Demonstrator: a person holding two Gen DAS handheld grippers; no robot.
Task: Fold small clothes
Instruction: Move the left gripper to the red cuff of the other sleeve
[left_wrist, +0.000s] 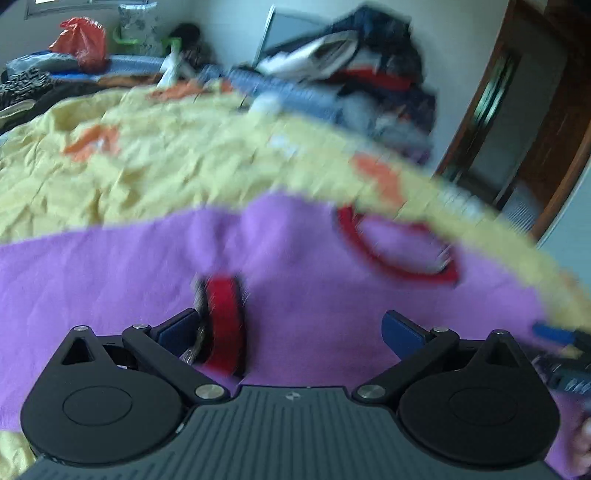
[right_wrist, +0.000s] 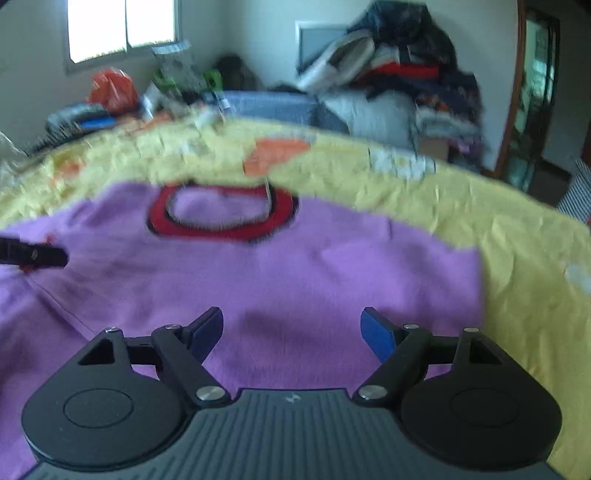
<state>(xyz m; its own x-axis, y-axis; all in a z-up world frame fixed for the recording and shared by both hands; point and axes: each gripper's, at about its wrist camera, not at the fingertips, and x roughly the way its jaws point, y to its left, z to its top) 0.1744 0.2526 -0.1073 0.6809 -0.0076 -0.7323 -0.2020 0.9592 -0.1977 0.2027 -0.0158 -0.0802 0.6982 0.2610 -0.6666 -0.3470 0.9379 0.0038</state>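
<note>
Purple top (right_wrist: 280, 280) with red collar (right_wrist: 221, 214) lay flat on yellow sheet (right_wrist: 517, 236).
Left gripper (left_wrist: 291, 332) and right gripper (right_wrist: 291, 328) gaped wide, empty; bare sheet beyond its right edge.

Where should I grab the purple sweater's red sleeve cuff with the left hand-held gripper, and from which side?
Pinch the red cuff across its thick ribbed band. It stands bunched up off the purple sweater, right by the left hand-held gripper, whose jaws are open. Probably come straight forward, shifted slightly left, so the band sits between the pads.
</note>
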